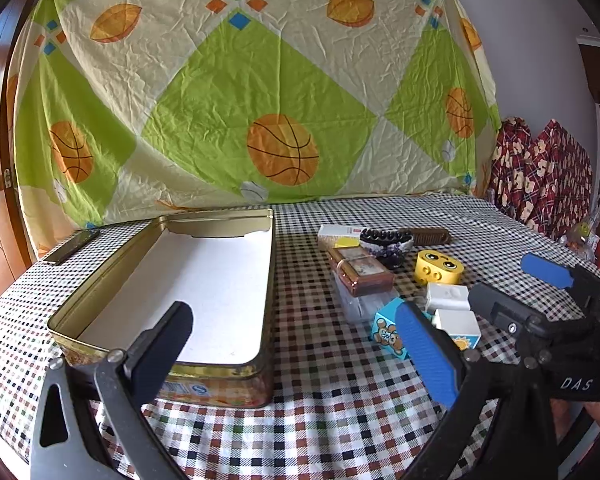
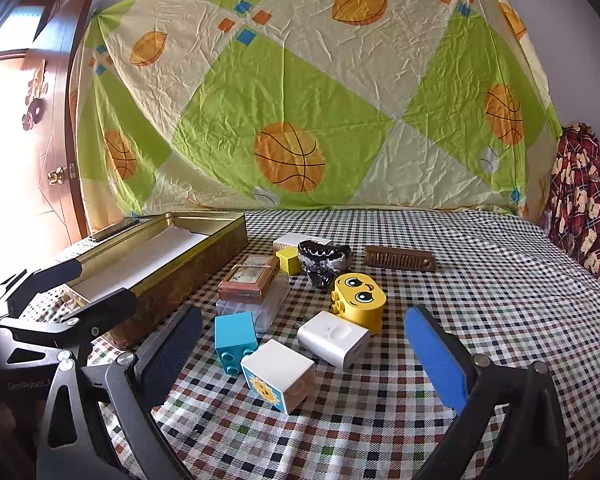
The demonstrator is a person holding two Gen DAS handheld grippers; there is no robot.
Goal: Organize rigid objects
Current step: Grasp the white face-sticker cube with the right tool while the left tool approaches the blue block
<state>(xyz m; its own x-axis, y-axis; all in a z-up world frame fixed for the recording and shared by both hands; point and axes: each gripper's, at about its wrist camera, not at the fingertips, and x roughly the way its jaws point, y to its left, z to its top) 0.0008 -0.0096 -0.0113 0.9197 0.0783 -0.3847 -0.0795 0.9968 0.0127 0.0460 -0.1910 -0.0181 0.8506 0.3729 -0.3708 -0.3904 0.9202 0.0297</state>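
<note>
An open gold tin [image 1: 72, 312] [image 2: 204, 220] with a white floor stands on the checked cloth, empty. My left gripper [image 1: 296, 352] is open and empty at the tin's near right corner. Right of the tin lies a pile: a blue block [image 2: 235, 336], a white sun block [image 2: 278, 374], a white charger [image 2: 332, 338], a yellow face block [image 2: 358, 298] [image 1: 438, 267], a copper box [image 2: 246, 278] [image 1: 364, 274], a black hair claw [image 2: 322, 262], a brown comb [image 2: 400, 258]. My right gripper [image 2: 304, 356] is open, its fingers either side of the sun block, empty.
A small yellow cube [image 2: 288, 260] and a white carton [image 2: 296, 239] lie behind the copper box. A phone [image 1: 70, 246] lies at the table's far left. A patterned sheet [image 1: 260, 92] hangs behind. Red plaid fabric [image 1: 540, 176] is at the right edge.
</note>
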